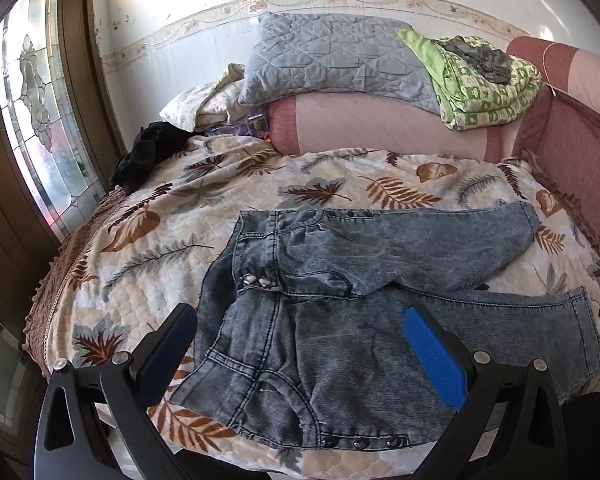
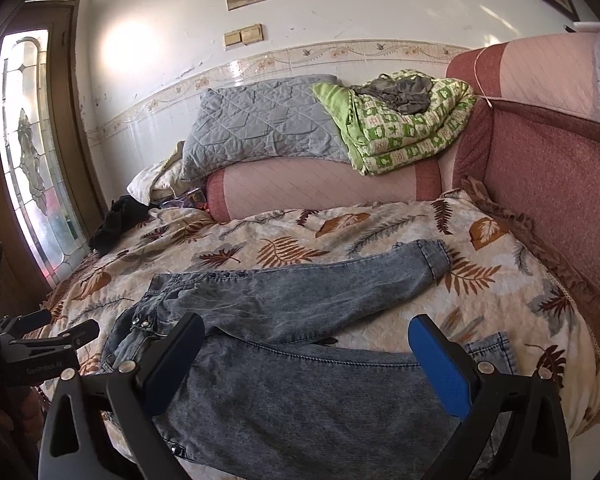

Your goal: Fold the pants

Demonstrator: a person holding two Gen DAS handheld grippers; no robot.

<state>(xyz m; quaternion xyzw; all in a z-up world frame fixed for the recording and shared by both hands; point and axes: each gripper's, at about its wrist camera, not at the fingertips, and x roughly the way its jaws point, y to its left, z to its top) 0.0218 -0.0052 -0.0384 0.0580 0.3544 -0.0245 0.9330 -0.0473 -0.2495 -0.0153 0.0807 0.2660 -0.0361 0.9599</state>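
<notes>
Left wrist view: with both tools spread wide and empty, the left tool (image 1: 296,344) is best closed on the waistband just below it, the right tool (image 2: 306,354) on the pants (image 2: 300,384) leg beneath.

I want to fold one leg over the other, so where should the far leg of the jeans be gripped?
Likely at the far leg's cuff with the right gripper, coming from the right. The jeans lie flat, legs spread rightward, and that hem is a free, thick edge.

pants (image 1: 340,280) on bedspread (image 1: 148,248), pillow (image 1: 332,56) behind
</notes>
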